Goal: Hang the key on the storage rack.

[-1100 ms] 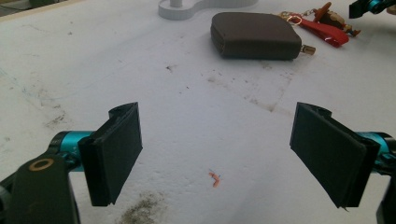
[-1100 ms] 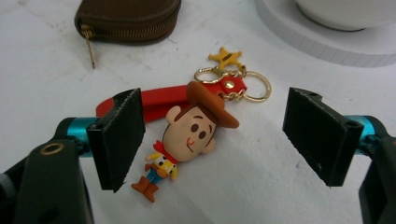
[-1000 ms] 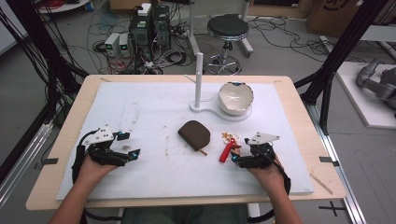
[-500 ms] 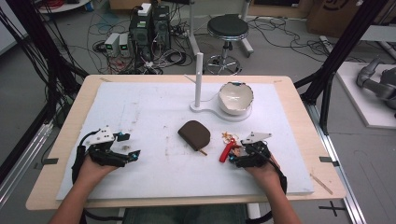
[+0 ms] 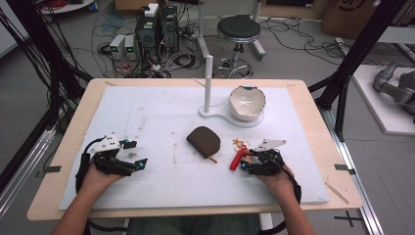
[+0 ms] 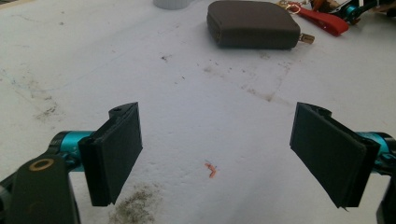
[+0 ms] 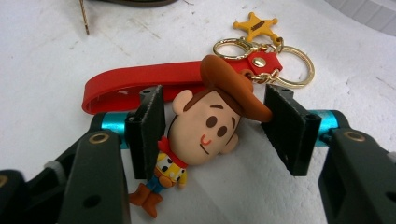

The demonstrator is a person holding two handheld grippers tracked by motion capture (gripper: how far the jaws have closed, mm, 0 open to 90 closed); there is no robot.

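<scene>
A keychain lies on the white mat [image 5: 161,122]: a cowboy figure [image 7: 205,126] with a brown hat, a red strap [image 7: 130,84], gold rings [image 7: 294,65] and a yellow star charm [image 7: 254,25]. My right gripper [image 7: 215,135] is open, with the figure's head between its jaws; the left pad sits close to the head and the right pad is at the hat brim. In the high view the right gripper [image 5: 249,161] sits at the red strap [image 5: 238,157]. My left gripper [image 6: 229,158] is wide open over bare mat, at the front left [image 5: 137,154].
A brown pouch [image 5: 203,141] lies mid-table, left of the keychain, and is seen far ahead in the left gripper view [image 6: 252,24]. A white bowl [image 5: 247,103] and a white upright post [image 5: 209,83] share a base at the back. Stool, cables and equipment stand beyond the table.
My right gripper has slid a little to the left, up to the keychain. The left gripper has stayed put.
</scene>
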